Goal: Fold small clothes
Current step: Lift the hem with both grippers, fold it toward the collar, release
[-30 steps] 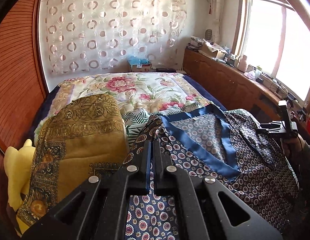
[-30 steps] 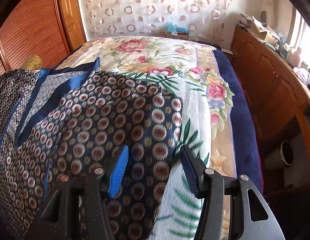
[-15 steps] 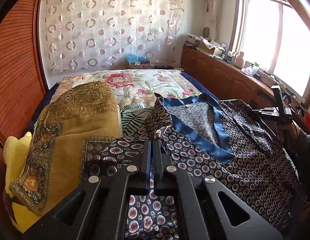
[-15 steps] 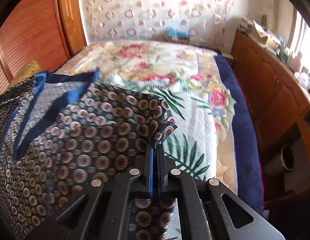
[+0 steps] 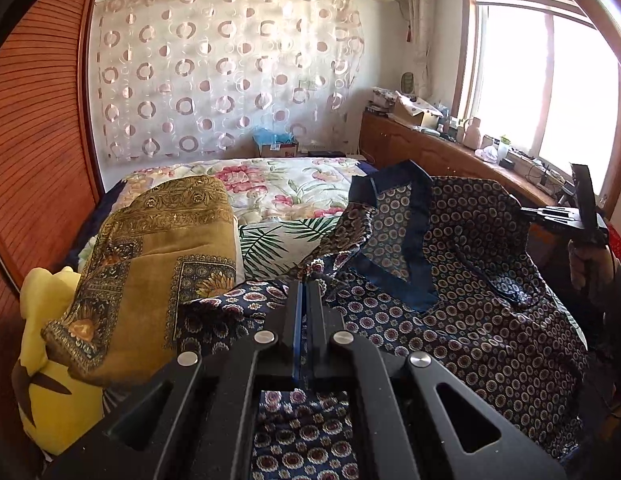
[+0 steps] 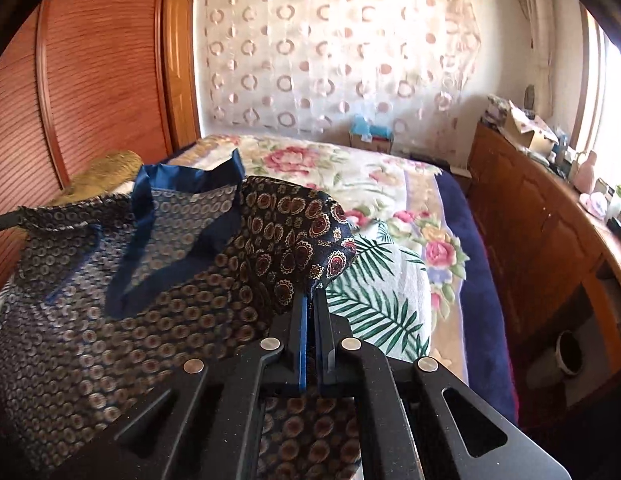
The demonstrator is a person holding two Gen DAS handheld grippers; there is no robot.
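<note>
Left wrist view: patterned garment [image 5: 450,280] spans the frame's centre and right above the floral bed [image 5: 278,196], clamped by the left tool [image 5: 304,292]; only here the gold blanket [image 5: 158,264] shows fully. Right wrist view: right tool [image 6: 310,300] clenched on its corner.
</note>
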